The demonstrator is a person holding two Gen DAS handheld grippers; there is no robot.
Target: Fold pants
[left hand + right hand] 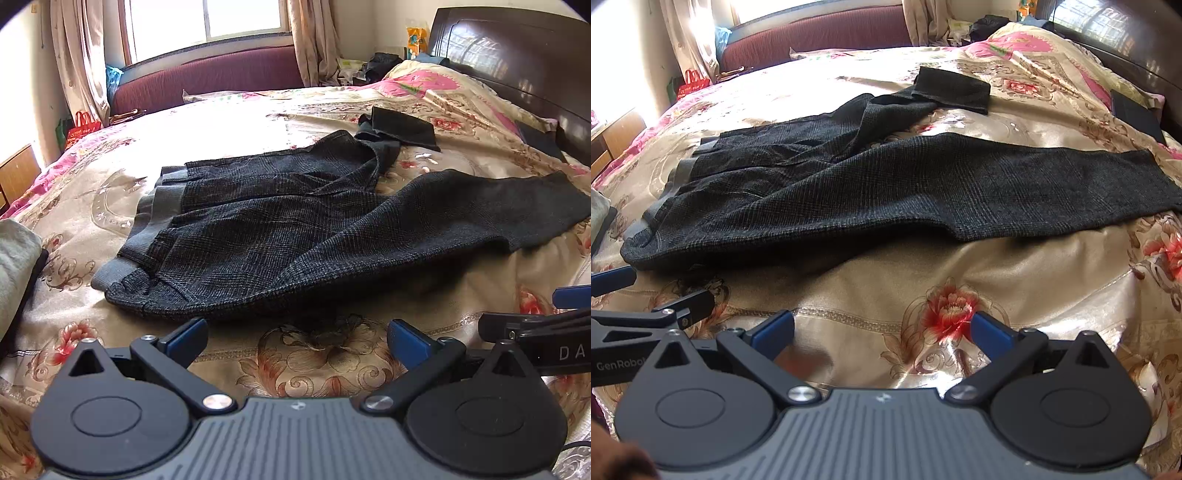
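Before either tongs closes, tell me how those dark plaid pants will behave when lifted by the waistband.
The pants look floppy: they lie wrinkled, the far leg doubled over. Lifted at the grey waistband, the legs would probably hang and drag. The weave looks thick, so likely not slippery, though the satin bedspread may let them slide.

The left gripper (295,338) hangs over the bedspread (325,354), jaws spread wide with nothing between them. Just ahead lie the pants (258,229), waistband (147,225) ahead-left, one leg running right, the other farther off. The right gripper (546,314) shows at the right edge.
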